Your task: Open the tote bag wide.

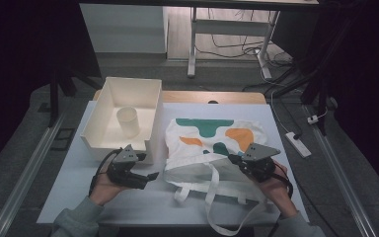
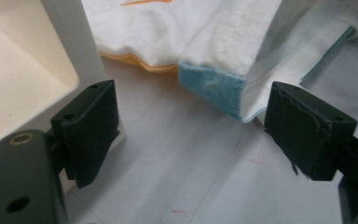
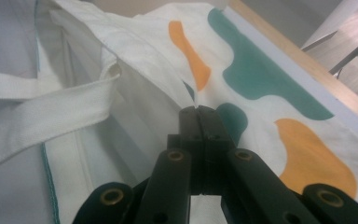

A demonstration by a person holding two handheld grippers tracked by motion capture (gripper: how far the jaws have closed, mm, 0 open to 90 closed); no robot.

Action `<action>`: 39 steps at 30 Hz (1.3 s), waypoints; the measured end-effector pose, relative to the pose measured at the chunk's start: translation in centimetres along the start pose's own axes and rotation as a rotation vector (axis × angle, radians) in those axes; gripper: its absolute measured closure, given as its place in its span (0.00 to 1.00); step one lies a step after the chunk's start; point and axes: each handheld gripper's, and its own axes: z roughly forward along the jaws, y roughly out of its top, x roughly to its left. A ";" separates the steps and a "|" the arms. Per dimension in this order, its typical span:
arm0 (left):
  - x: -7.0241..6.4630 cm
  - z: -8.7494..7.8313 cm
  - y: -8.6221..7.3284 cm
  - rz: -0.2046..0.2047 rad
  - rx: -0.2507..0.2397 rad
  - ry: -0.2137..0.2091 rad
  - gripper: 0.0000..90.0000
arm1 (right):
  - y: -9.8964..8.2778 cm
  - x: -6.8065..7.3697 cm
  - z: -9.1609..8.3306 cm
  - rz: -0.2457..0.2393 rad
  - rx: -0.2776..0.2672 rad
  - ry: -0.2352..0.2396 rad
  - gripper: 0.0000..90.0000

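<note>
Right gripper (image 3: 199, 109) pinched tight on the top edge of the tote bag (image 1: 212, 136), printed side beyond the fingertips. Left gripper (image 2: 191, 130) spread wide over bare table (image 2: 182, 177), bag corner just ahead, white bin (image 1: 128, 94) beside the left finger (image 2: 91, 126)

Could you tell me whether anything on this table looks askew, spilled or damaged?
Nothing looks spilled or broken. The white cloth tote bag with teal and orange patches lies rumpled, its long handles trailing over the near table edge. The right gripper is shut on the bag's rim. The cream cup stands upright inside the white plastic bin.
</note>
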 end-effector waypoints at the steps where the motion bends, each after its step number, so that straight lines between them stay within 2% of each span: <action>1: 0.0 -0.1 0.0 -0.001 -0.002 0.000 0.20 | 0.1 -0.1 -0.1 0.005 -0.005 -0.004 1.00; 5: -0.2 -0.3 -0.3 -0.002 0.002 0.010 0.20 | 0.3 -0.4 0.5 0.004 0.004 -0.026 1.00; 8: -0.3 -0.6 -0.4 -0.012 -0.008 0.015 0.20 | 0.8 -0.9 1.2 0.001 0.011 -0.071 1.00; 9: -0.4 -0.6 -0.5 -0.015 -0.009 0.014 0.20 | 0.8 -0.9 1.2 0.001 0.011 -0.071 1.00; 10: -0.5 -0.6 -0.5 -0.016 -0.006 0.015 0.20 | 1.0 -1.5 1.4 0.014 -0.001 -0.084 1.00; 14: -1.0 -0.5 -0.1 0.007 0.000 0.029 0.20 | 1.4 -2.4 1.6 0.010 -0.004 -0.109 1.00; 15: -1.1 -0.4 0.0 0.013 -0.001 0.029 0.20 | 1.6 -3.1 1.7 0.021 -0.009 -0.125 1.00; 21: -1.3 0.2 0.3 0.020 0.009 0.021 0.20 | 1.7 -4.3 2.1 0.041 -0.020 -0.148 1.00; 22: -1.3 0.3 0.3 0.022 0.011 0.020 0.20 | 1.8 -4.9 2.5 0.047 -0.015 -0.159 1.00; 26: -1.1 0.5 0.5 0.016 0.009 0.021 0.20 | 1.6 -5.9 3.6 0.071 -0.014 -0.161 1.00; 28: -1.1 0.6 0.7 0.015 0.007 0.020 0.20 | 1.0 -6.7 5.2 0.084 0.023 -0.153 1.00; 30: -1.2 0.7 0.8 0.016 0.009 0.022 0.20 | 0.5 -7.1 6.1 0.095 0.051 -0.142 1.00; 34: -1.4 1.0 1.2 0.016 0.015 0.026 0.20 | -0.6 -7.6 7.4 0.125 0.086 -0.117 1.00; 39: -1.4 1.0 1.4 0.015 0.013 0.033 0.20 | -1.2 -7.5 8.3 0.118 0.114 -0.108 1.00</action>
